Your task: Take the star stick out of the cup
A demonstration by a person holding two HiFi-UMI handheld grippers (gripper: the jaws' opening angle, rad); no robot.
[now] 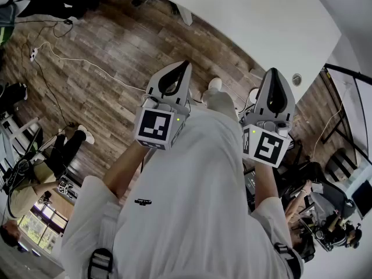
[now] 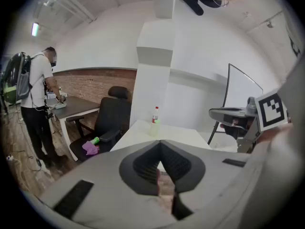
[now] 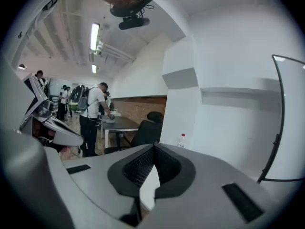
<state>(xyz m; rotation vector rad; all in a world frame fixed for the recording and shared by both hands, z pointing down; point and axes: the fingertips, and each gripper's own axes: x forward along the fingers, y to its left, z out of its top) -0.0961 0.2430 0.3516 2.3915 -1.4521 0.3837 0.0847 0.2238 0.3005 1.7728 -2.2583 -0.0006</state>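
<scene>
Star stick and cup: not in any view, so we can't place them; our guess is they're on the white table [image 1: 261,22] ahead, but the only thing we see on it is a small bottle [image 2: 155,119]

Left gripper [image 2: 160,144]: jaws together, tips meeting, nothing between them; right gripper [image 3: 153,149]: same, fully closed and empty; both are held up at chest height, well apart from the table

Step in hand, as we judge it: approach, nothing started; to do it well:
- get the cup into the head view first; no blind reach
- open the picking gripper before it gets near the stick, not at contact
- come in from above, pinch the shaft just under the star, pull straight up along the cup's axis
- brace the cup wall with the other gripper if the cup looks light; a tilted pull would likely tip it

Materials: jaws are smooth grey plastic shells with black ribbed pads that close into a teardrop shape, so they should hold a thin stick well; each marker cube [image 1: 157,127] is hard white plastic; table top is flat matte white; bottle is clear plastic with a red cap; floor [image 1: 104,68] is dark wood plank
</scene>
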